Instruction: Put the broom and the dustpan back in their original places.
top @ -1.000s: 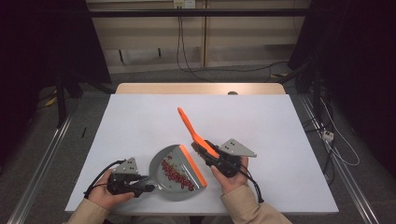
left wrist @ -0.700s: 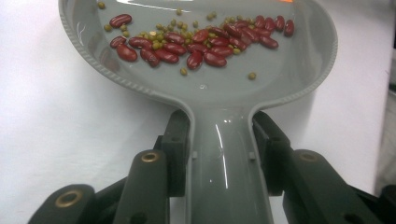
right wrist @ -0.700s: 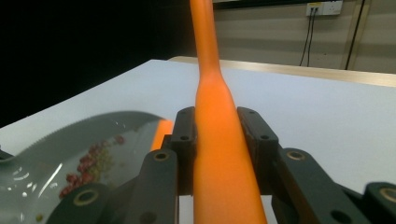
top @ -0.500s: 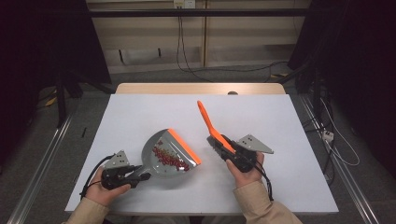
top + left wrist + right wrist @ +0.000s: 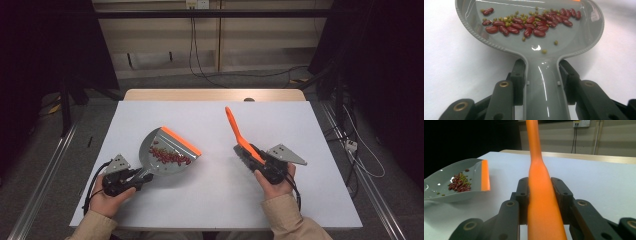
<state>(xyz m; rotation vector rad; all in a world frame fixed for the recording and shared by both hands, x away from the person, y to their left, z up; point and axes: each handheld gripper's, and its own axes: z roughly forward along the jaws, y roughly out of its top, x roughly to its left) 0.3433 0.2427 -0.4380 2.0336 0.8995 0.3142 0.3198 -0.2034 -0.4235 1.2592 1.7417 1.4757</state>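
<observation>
While the left gripper (image 5: 131,181) pinches the grey handle of one dustpan (image 5: 167,159), its two jaws pressed to either side of that handle, the pan sits low over the table (image 5: 210,200), left of middle. Taking the dustpan as the landmark: the left hand (image 5: 107,197) is just behind its handle, at the near-left edge of the table. One orange strip (image 5: 181,141) lines the pan's far mouth. Inside the pan lies one loose band of beans (image 5: 531,21): roughly two dozen dark red ones, mixed with a scatter of small green ones (image 5: 509,23), too small and bunched to count exactly. Three green ones lie apart from the band, nearer the handle.

Right of the dustpan, well apart from it, the right gripper (image 5: 256,160) is closed on one orange brush (image 5: 237,134), both jaws tight against the wide part of the handle. The handle slants up and away from the gripper, toward the far side of the table. In the right gripper view the dustpan (image 5: 456,182) shows off to the left, its mouth turned toward the brush (image 5: 541,202). The right hand (image 5: 274,182) sits at the near edge, level with the left one.

Two grippers, two hands, one pan, one brush; each gripper has one grey three-cornered plate on top.
</observation>
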